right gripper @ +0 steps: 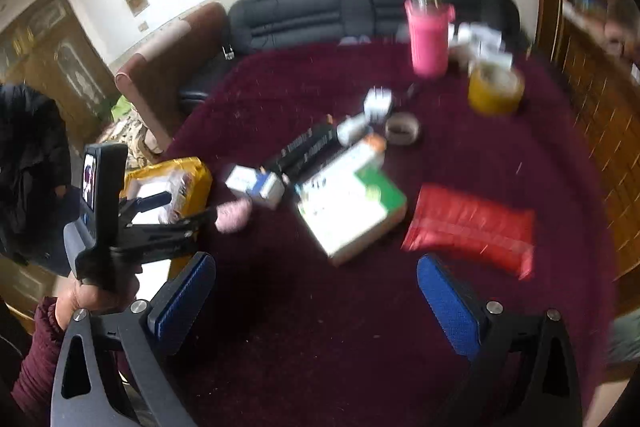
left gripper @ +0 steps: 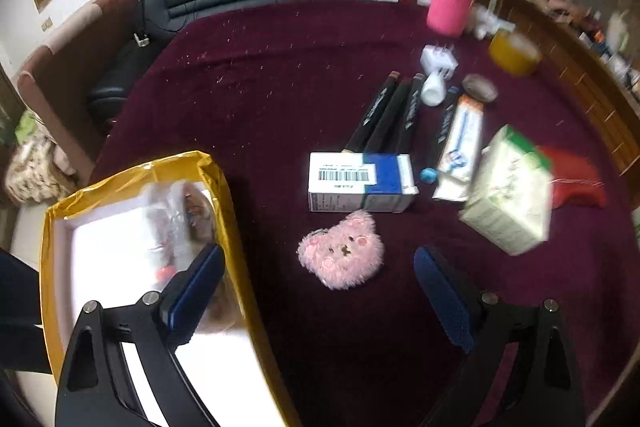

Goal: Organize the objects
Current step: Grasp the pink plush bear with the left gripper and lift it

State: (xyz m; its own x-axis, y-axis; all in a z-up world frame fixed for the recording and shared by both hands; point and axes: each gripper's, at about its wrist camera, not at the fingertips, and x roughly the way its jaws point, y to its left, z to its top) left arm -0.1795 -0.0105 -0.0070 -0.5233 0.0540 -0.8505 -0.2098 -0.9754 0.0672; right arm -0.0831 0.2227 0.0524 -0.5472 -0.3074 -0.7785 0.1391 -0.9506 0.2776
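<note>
- Left wrist view takes the yellow box [left gripper: 224, 195] as its landmark: it sits open at the near left corner of the maroon tablecloth [left gripper: 260, 75], with some items already inside it.
- Left gripper [left gripper: 320, 291] is spread wide with nothing between its pads; one finger hangs over the box's open top, the other over bare cloth.
- Pink bear plush [left gripper: 342, 249] lies just right of the box, framed between the left fingers and probably the next pick.
- White-and-blue carton [left gripper: 362, 183] lies beyond the plush, with dark markers [left gripper: 384, 115] and a toothpaste tube [left gripper: 460, 147] farther right of the box.
- Right gripper [right gripper: 316, 303] is likewise released and empty, over bare cloth well right of the box.
- Green-and-white box [right gripper: 352, 211] and red pouch [right gripper: 472, 227] lie just beyond its fingers.
- Judged step: reaching for the next item; the move calls for lowering around the plush, then closing.
- Open cloth surrounds the plush, but the box's wall is close on one side.
</note>
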